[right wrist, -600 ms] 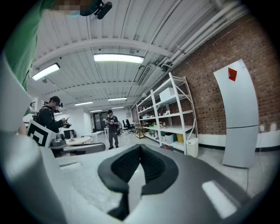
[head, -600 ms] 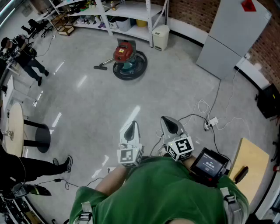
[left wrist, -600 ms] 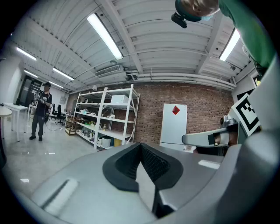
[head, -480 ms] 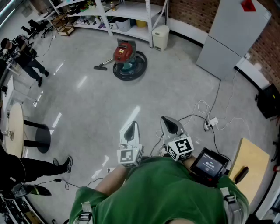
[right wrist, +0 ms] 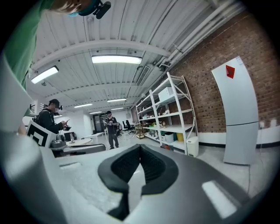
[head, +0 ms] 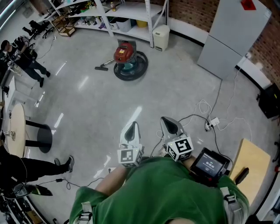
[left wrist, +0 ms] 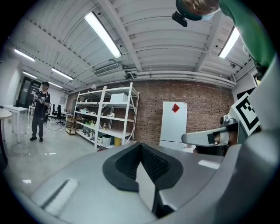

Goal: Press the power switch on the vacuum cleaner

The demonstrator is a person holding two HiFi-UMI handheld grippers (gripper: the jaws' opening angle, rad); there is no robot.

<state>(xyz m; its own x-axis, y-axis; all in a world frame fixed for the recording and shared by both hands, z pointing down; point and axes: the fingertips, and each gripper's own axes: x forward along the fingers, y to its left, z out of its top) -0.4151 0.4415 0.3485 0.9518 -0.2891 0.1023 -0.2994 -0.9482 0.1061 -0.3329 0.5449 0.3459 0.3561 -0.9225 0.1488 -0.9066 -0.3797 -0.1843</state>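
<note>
Barely begun, by the look of it. Far across the glossy grey floor (head: pixel 87 109), beside the white metal shelving (head: pixel 131 13): the red canister vacuum cleaner (head: pixel 124 53), switch untouched. Close to the body: left gripper (head: pixel 130 131) and right gripper (head: pixel 170 126), each pressed together on nothing. Left to do: approach, reach down, press.

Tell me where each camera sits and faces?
Head view: on the person's head, looking steeply down at the red canister vacuum cleaner; green shirt, left gripper, right gripper show.
Left gripper view: on that gripper, facing white metal shelving; its shut jaws show.
Right gripper view: same, from the right gripper.
Shared: all see the shelving.
</note>
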